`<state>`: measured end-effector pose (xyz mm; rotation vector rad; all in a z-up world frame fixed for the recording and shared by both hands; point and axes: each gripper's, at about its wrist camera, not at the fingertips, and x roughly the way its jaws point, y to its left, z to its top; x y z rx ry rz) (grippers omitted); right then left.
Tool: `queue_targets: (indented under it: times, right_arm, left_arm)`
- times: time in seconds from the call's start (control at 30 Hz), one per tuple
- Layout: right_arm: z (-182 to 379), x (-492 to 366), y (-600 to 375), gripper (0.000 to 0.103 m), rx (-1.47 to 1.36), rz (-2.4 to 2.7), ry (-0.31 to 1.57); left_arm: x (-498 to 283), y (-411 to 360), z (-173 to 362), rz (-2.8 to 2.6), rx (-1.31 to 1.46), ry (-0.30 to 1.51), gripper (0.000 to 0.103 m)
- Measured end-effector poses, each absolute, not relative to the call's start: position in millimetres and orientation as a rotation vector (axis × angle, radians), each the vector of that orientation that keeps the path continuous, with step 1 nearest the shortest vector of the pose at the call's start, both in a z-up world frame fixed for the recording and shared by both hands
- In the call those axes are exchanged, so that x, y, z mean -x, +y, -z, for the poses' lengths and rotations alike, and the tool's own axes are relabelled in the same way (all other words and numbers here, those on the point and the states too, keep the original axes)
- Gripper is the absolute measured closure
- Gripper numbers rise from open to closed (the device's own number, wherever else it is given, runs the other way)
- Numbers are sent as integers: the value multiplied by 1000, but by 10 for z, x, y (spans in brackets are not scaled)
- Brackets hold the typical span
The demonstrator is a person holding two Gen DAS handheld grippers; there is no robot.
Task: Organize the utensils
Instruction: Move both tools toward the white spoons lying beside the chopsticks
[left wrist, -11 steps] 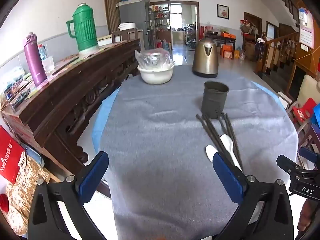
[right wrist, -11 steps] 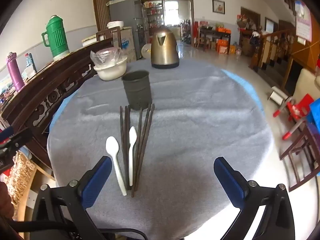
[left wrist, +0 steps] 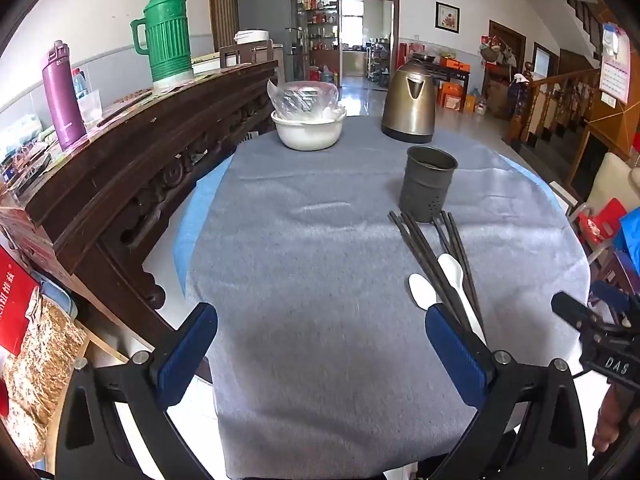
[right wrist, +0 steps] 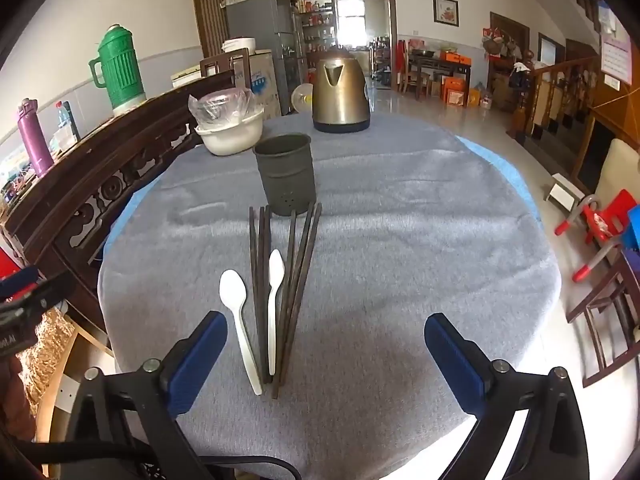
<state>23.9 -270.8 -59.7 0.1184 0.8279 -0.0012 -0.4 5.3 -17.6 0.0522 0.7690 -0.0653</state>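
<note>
Two white spoons (right wrist: 233, 296) lie among a fan of dark chopsticks (right wrist: 298, 264) on the grey cloth (right wrist: 400, 240) that covers the round surface, their far ends just short of the dark metal utensil holder (right wrist: 286, 174), which stands upright near them. Beyond the holder stand a bronze kettle (right wrist: 340, 96) and a white bowl (right wrist: 232, 136) with a crinkled plastic bag in it, both well apart from the utensils. To the left a carved wooden sideboard (left wrist: 132, 168) runs beside the surface, carrying a green thermos (left wrist: 166, 40) and a purple flask (left wrist: 62, 96).

The left tongs (left wrist: 320, 344) hang over bare cloth with the jaws spread wide and nothing between them; the right-hand blue pad sits in front of the near ends of the spoons and chopsticks in the left wrist view, hiding how they finish. The right tongs (right wrist: 324, 356) are likewise wide apart and empty, with the utensil handles ending just ahead of the left pad.

The inside of the holder is too dark to tell what it contains. The chopsticks overlap, so their count is unclear. The other tool shows only as a black edge at each frame's side.
</note>
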Motion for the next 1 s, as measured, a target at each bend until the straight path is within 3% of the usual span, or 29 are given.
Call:
queue_targets:
  times: [0.27, 1.0]
  right_arm:
    - [232, 166, -2556, 3, -117, 10, 758]
    - [246, 86, -2583, 3, -137, -47, 738]
  left_arm:
    - [113, 101, 207, 73, -32, 775, 0]
    - [34, -31, 302, 154, -30, 793, 0]
